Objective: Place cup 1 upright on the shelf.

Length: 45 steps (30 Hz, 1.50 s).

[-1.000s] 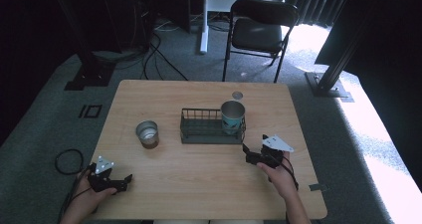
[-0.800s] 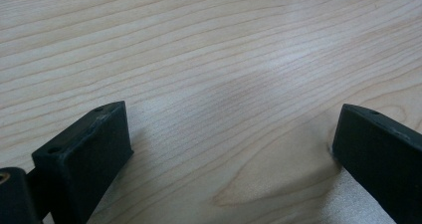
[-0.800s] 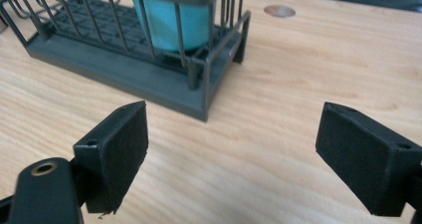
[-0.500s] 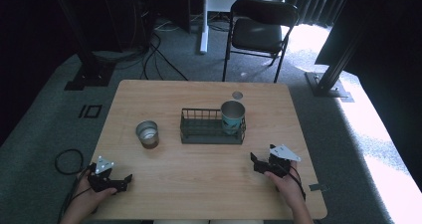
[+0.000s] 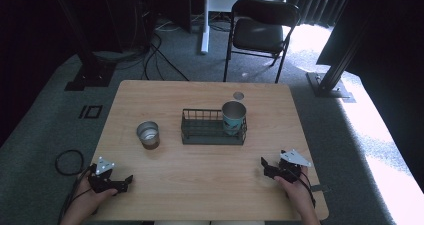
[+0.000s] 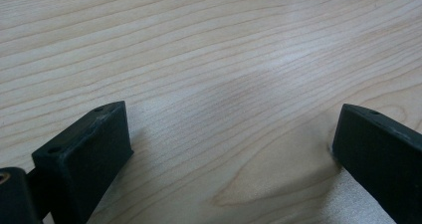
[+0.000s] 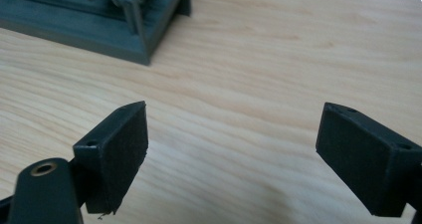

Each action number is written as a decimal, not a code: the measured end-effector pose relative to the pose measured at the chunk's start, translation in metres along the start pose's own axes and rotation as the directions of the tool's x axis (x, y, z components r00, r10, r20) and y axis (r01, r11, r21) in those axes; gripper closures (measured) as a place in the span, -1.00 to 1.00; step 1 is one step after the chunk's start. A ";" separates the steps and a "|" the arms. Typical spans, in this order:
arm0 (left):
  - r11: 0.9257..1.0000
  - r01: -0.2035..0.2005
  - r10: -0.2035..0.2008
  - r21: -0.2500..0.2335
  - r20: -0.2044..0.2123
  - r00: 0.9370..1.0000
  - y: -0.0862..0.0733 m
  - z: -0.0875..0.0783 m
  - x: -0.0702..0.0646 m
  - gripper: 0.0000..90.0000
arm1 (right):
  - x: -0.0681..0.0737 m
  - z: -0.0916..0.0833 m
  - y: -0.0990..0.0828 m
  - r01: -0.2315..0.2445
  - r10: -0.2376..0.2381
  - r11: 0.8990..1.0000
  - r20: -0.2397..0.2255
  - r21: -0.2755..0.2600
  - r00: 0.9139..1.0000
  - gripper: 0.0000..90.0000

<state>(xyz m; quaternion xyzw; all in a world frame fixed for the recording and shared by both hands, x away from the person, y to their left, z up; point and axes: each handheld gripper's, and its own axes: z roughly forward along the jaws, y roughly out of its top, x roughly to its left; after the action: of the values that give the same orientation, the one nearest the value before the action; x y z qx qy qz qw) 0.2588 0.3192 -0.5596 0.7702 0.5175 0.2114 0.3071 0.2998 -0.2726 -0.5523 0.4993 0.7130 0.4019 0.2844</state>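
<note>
A dark wire basket stands at the middle of the wooden table, with a teal-and-metal cup upright in its right end. A second metal cup stands on the table left of the basket. My left gripper rests open near the front left corner, nothing between its jaws. My right gripper sits open near the front right, well short of the basket; its own view shows bare wood between the jaws and the basket's corner ahead at upper left.
A small round hole is in the tabletop behind the basket. A black chair and a white desk leg stand beyond the far edge, with cables on the carpet. A cable loop lies left of the table.
My right gripper has drawn back from beside the basket toward the front right edge of the table. The left gripper has stayed put.
</note>
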 end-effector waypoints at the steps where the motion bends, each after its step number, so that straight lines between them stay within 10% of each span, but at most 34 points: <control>1: 1.000 0.000 0.000 0.000 0.000 1.000 0.000 0.000 0.000 -0.94 | -0.004 -0.002 -0.004 -0.010 0.010 1.000 0.011 0.011 1.000 -0.72; 15: 1.000 0.000 0.000 0.000 0.000 1.000 0.000 0.000 0.000 -0.94 | -0.022 -0.019 -0.016 -0.058 0.057 0.995 0.013 0.084 0.998 -0.73; 45: 1.000 0.000 0.000 0.000 0.001 1.000 0.000 0.000 0.000 -0.94 | -0.033 -0.022 -0.022 0.021 -0.012 0.976 -0.042 0.216 0.999 -0.73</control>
<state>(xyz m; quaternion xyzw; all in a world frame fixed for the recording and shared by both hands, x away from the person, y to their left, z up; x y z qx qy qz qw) 0.2588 0.3193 -0.5596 0.7703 0.5175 0.2110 0.3072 0.2820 -0.3136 -0.5600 0.5131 0.7623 0.3292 0.2173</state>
